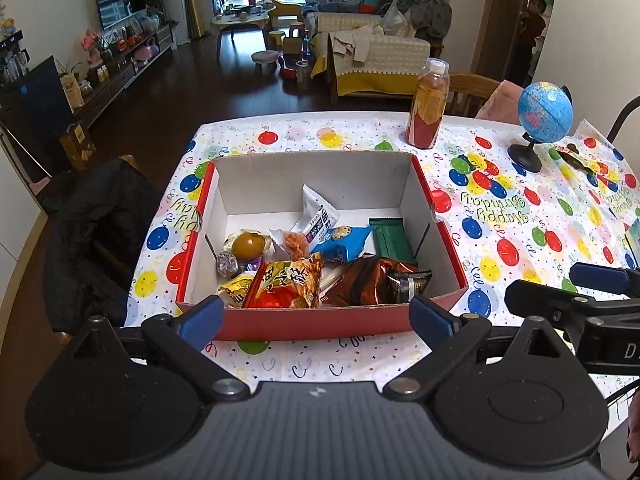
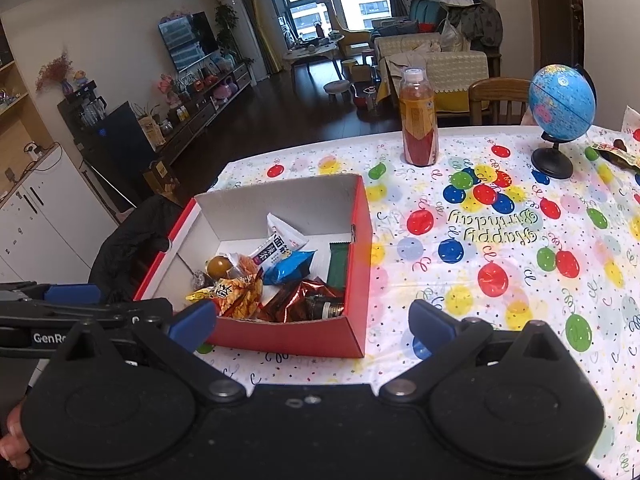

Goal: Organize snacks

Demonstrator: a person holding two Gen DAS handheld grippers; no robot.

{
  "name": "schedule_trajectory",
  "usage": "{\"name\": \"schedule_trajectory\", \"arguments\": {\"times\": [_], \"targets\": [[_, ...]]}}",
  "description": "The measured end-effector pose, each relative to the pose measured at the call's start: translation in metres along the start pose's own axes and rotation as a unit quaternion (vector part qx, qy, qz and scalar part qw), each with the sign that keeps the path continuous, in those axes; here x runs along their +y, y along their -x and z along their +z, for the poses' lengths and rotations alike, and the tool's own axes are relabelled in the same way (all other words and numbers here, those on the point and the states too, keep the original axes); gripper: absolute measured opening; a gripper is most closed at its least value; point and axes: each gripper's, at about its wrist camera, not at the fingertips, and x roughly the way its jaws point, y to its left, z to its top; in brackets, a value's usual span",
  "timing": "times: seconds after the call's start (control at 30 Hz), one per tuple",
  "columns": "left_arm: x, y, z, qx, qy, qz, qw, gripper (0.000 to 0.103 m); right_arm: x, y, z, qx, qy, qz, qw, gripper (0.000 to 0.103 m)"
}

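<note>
A red cardboard box [image 1: 320, 322] [image 2: 356, 248] with a white inside sits on the balloon-print tablecloth and holds several snack packets: an orange-red bag [image 1: 286, 286] [image 2: 236, 294], a blue packet [image 1: 344, 242] [image 2: 288, 266], a green bar [image 1: 390, 238] [image 2: 338, 266], a brown foil bag [image 1: 368, 280] [image 2: 298, 300] and a white packet [image 1: 316, 216] [image 2: 280, 240]. My left gripper [image 1: 316, 322] hangs open just before the box's near wall, nothing between its blue pads. My right gripper [image 2: 312, 326] is open too, beside the box's right near corner, empty.
An orange drink bottle [image 1: 428, 106] [image 2: 418, 118] stands behind the box. A blue globe [image 1: 544, 114] [image 2: 562, 106] is at the far right, with a loose snack wrapper [image 1: 576, 158] [image 2: 616, 154] next to it. A dark jacket on a chair [image 1: 92, 240] sits left of the table.
</note>
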Motion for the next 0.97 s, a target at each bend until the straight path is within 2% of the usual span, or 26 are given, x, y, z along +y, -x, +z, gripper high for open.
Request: {"name": "schedule_trajectory", "arguments": {"times": [0.97], "targets": [[-0.0066,0.0041,-0.0010,-0.001,0.002,0.003,1.0000,0.100,-0.0061,-0.0006,-0.0018,0.005,-0.007,0.006,1.000,0.103]]}}
